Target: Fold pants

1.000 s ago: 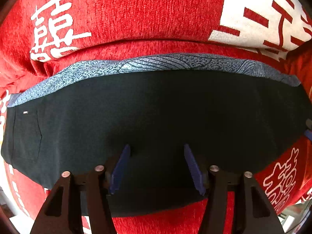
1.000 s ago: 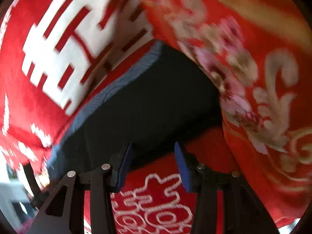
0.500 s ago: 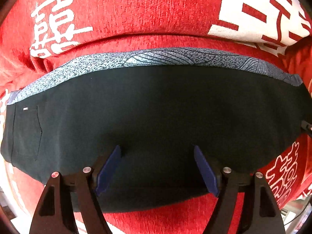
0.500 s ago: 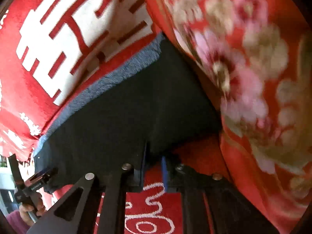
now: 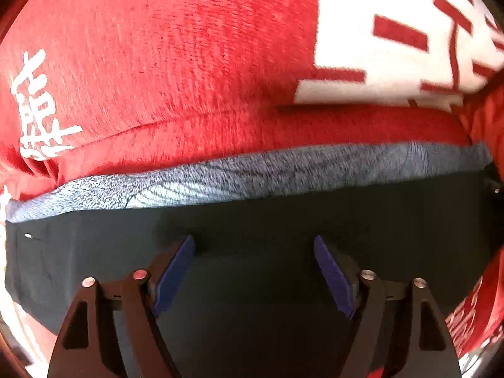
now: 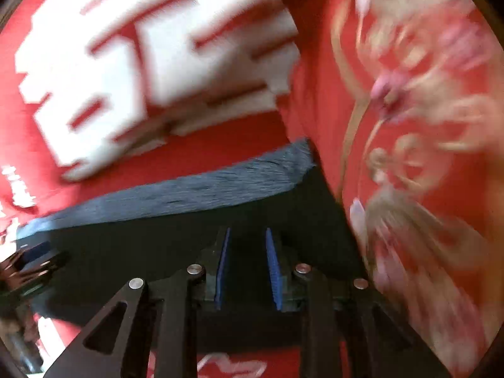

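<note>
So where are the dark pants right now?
In both wrist views the dark pants lie flat on the red blanket, right under both grippers, their grey-blue band along the far edge.

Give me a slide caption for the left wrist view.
Left gripper, fingers opening with nothing gripped, over folded dark pants with a grey patterned band, on a red blanket.

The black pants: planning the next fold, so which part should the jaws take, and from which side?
Probably the near folded edge of the black pants, from above and the near side. They lie flat on the red blanket, grey patterned band along the far side, so only an edge gives a pinchable lip.
</note>
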A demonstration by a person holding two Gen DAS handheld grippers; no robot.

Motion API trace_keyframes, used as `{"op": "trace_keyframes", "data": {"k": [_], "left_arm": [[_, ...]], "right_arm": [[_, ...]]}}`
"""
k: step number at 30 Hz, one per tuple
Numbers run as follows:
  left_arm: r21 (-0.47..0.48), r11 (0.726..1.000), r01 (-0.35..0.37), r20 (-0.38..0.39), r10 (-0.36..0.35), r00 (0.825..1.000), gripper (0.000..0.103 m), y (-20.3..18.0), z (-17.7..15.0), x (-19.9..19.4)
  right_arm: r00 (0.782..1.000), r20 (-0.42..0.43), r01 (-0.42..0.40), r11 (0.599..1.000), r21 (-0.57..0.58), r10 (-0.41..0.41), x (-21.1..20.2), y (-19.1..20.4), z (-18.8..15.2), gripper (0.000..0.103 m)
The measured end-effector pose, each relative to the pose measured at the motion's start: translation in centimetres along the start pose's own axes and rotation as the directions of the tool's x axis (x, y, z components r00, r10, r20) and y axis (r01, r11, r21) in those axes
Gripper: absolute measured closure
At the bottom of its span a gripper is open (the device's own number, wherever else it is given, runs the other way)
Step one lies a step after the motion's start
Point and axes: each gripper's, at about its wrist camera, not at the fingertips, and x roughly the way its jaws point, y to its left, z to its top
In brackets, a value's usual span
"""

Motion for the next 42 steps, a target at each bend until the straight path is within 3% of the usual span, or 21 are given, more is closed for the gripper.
{"op": "trace_keyframes", "data": {"k": [2,5,9,12,19,23,31,34,37,40,42], "left_arm": [[0.003,1.0,-0.004,-0.001,0.004,1.0,0.015,0.1,0.3,0.3],[0.018,1.0,-0.002,-0.012,0.003,1.0,0.013,0.4,0.7,0.4],[0.014,0.999,-0.045,-0.011,0.045,0.999,0.013,1.6,1.8,-1.0],[-0.003,0.999,-0.042,-0.003,0.042,0.999,0.013,3.1,0.5,-2.7],[-0.073,0.995,-0.063,-0.03,0.061,0.998,0.013,8.3,-5.4,-5.1],[-0.104,0.992,-0.07,-0.035,0.066,0.997,0.013,12.5,-7.9,-6.3],[-0.117,0.989,-0.095,-0.02,0.093,0.995,0.013,21.7,-10.5,-7.4],[-0.11,0.984,-0.142,0.006,0.144,0.99,0.013,26.7,-10.2,-7.4],[-0.101,0.973,-0.206,0.026,0.209,0.978,0.013,32.1,-9.7,-5.7],[-0.098,0.963,-0.251,-0.016,0.251,0.968,0.013,35.6,-10.7,-3.8],[-0.107,0.968,-0.228,-0.046,0.224,0.973,0.012,37.5,-11.7,-2.0]], "right_arm": [[0.998,0.047,0.032,0.998,-0.05,-0.03,0.3,0.4,0.9,0.082],[0.997,0.049,0.062,0.994,-0.087,-0.058,1.3,1.3,2.1,0.079],[0.999,0.006,0.042,0.998,-0.04,-0.042,0.9,1.3,2.8,0.075],[1.0,-0.019,-0.011,1.0,-0.023,0.01,-0.7,1.5,1.6,0.068],[0.979,-0.068,-0.19,0.982,0.027,0.191,-4.1,4.3,-4.7,0.065],[0.947,-0.115,-0.298,0.954,0.042,0.301,-4.4,9.3,-8.8,0.065],[0.839,-0.208,-0.503,0.862,0.059,0.503,-4.7,21.2,-15.2,0.061],[0.786,-0.248,-0.566,0.821,0.079,0.566,-3.3,26.1,-17.2,0.06],[0.748,-0.275,-0.6,0.792,0.11,0.604,-1.5,30.4,-18.9,0.06],[0.734,-0.276,-0.609,0.781,0.136,0.62,0.2,32.6,-19.6,0.06],[0.732,-0.27,-0.604,0.779,0.169,0.626,1.0,33.2,-19.9,0.06]]}}
